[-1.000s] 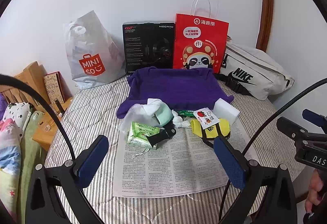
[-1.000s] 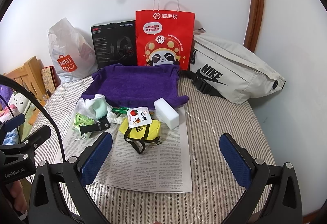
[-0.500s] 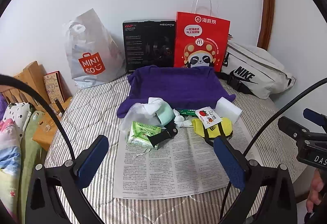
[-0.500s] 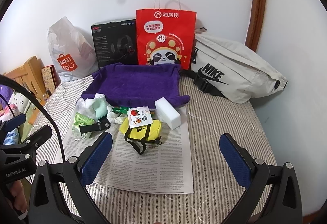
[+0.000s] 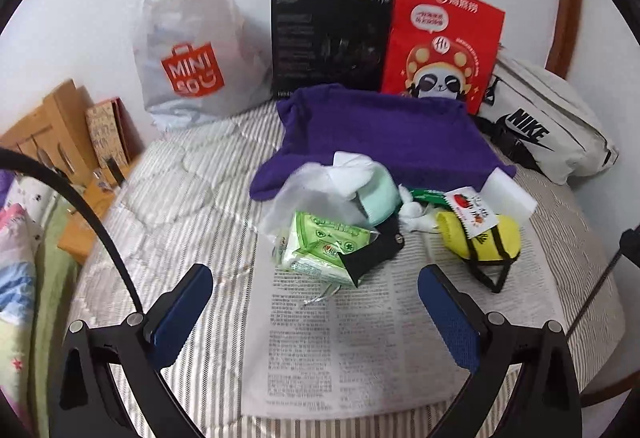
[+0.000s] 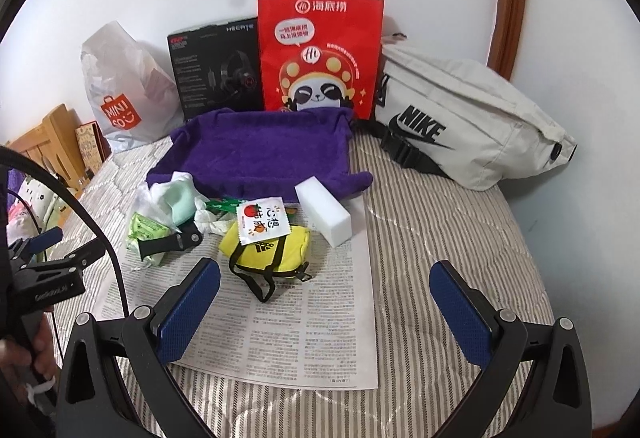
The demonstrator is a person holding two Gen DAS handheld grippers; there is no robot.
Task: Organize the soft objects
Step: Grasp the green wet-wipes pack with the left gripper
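I have both tools spread wide and holding nothing: the left tool (image 5: 316,302) sits low in its frame over the near edge of the newspaper (image 5: 360,338), and the right tool (image 6: 324,298) hovers low centre in its own view. The soft things lie in a heap at mid-frame on the far end of the newspaper, just in front of the purple towel (image 6: 260,154) spread on the bed (image 6: 440,230).

Nothing is grasped yet, so I judge the step in hand to be the first approach. From the left view, the green wipes pack (image 5: 320,250) is nearest my left tool, with a black strap (image 5: 372,258) lying across it and a white plastic bag (image 5: 312,194) touching it behind. I would come in low, pinch the pack across its short side, and keep clear of the strap so it does not drag.

For the right tool, the yellow pouch (image 6: 272,246) sits directly ahead, a small printed packet (image 6: 262,222) resting on top and a white sponge block (image 6: 324,210) just beside it. Pinching the pouch body, not its loose black cords, should stop it swinging; the packet may slide off.
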